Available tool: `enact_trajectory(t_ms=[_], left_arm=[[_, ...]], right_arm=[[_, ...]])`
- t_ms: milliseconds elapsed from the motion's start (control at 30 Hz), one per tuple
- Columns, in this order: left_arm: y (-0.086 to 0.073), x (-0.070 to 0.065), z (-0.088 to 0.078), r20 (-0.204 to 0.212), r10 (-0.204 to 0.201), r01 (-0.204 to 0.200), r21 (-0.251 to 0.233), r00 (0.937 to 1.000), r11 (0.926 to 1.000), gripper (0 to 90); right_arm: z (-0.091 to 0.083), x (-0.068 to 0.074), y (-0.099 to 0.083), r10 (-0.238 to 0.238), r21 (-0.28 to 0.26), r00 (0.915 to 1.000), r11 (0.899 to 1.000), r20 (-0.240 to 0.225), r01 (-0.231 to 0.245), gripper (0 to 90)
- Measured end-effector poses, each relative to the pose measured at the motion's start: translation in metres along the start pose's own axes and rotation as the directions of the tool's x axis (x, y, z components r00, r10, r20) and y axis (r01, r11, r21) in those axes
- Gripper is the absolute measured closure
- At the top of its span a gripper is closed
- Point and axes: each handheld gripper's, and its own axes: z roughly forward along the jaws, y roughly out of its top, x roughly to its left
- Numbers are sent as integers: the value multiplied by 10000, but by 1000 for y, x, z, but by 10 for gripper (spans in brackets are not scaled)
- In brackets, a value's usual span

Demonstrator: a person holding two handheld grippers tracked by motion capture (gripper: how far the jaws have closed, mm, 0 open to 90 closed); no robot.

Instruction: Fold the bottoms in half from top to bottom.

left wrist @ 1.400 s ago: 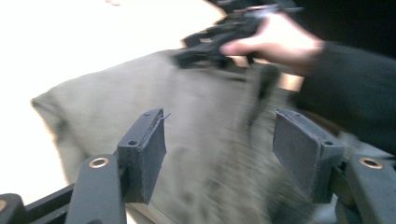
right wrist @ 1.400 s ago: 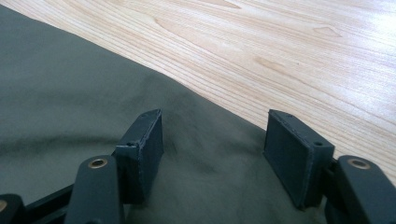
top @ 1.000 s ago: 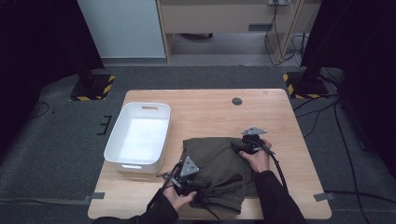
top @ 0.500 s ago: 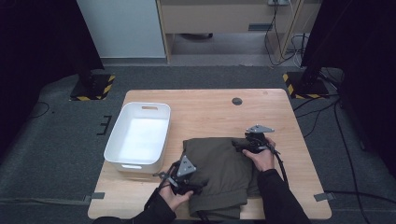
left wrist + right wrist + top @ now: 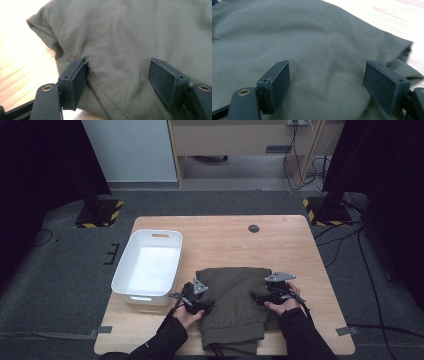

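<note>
Olive-green garment (image 5: 235,307), folded into a rough rectangle, lies flat on the wooden worktop (image 5: 225,240), at its near edge, between the two hand-held grippers. The left gripper (image 5: 196,301) sits at the garment's left border, and the right gripper (image 5: 266,295) sits at its right border; both point inward toward the cloth.

In the left gripper view the jaws stand apart. Cloth spans the gap between them, and a stitched seam (image 5: 105,85) runs diagonally through that gap. One pad (image 5: 75,82) rests against a fold at the garment's edge; the opposite pad shows no contact that can be confirmed. No pinch on the fabric is visible. Bare worktop lies just outside the left-hand jaw in that view.

In the right gripper view the jaws also stand wide apart and have just been opening. Fabric lies under and ahead of the gap, but neither pad presses it. The garment's corner (image 5: 407,50) lies beyond the right-hand jaw in that view, with pale worktop past it.

White plastic bin (image 5: 148,267) stands on the worktop just outside the left gripper, clear of the garment.
</note>
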Motion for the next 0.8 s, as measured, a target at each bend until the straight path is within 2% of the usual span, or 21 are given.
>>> enact_trajectory(t_ms=[167,233,300,367,433,467,500,533,600,633,733,800], left_arm=[[7,6,13,-13,-298,297,-334,9996,9990,294],[9,8,14,2,-343,343,-309,9994,9989,296],[11,11,9,37,-518,520,-580,9986,9970,332],[16,15,2,16,-690,688,-1092,9976,9916,337],[23,21,-3,-81,-875,848,-1757,9961,9808,335],[26,23,-4,-77,-903,872,-1924,9959,9774,335],[26,23,-4,-77,-903,872,-1924,9959,9774,334],[33,29,-3,-108,-1103,1055,-2133,9938,9713,335],[40,34,1,-123,-1264,1206,-2217,9919,9676,334],[42,37,4,-210,-1260,1184,-2197,9918,9684,334],[46,44,16,-251,-1574,1488,-2087,9872,9666,322],[47,48,25,-448,-1512,1401,-1915,9875,9714,310]], right_arm=[[3,-10,-4,94,81,9995,9999,300,-96,194],[4,-12,-4,121,28,9991,9999,406,-123,194],[4,-13,-3,273,-9,9990,9996,358,-273,201],[0,-15,-1,387,-228,9988,9990,309,-381,211],[-4,-19,3,544,-563,9978,9970,370,-523,211],[-6,-24,6,700,-855,9966,9941,443,-661,210],[-7,-27,8,766,-1008,9958,9924,508,-712,210],[-8,-31,11,913,-1189,9942,9893,576,-839,210],[-8,-37,15,1021,-1357,9924,9864,680,-922,207],[-7,-40,16,1107,-1390,9913,9852,710,-1000,206],[-2,-48,19,1201,-1234,9889,9864,874,-1089,203],[2,-53,20,1303,-1118,9869,9865,953,-1194,204]])
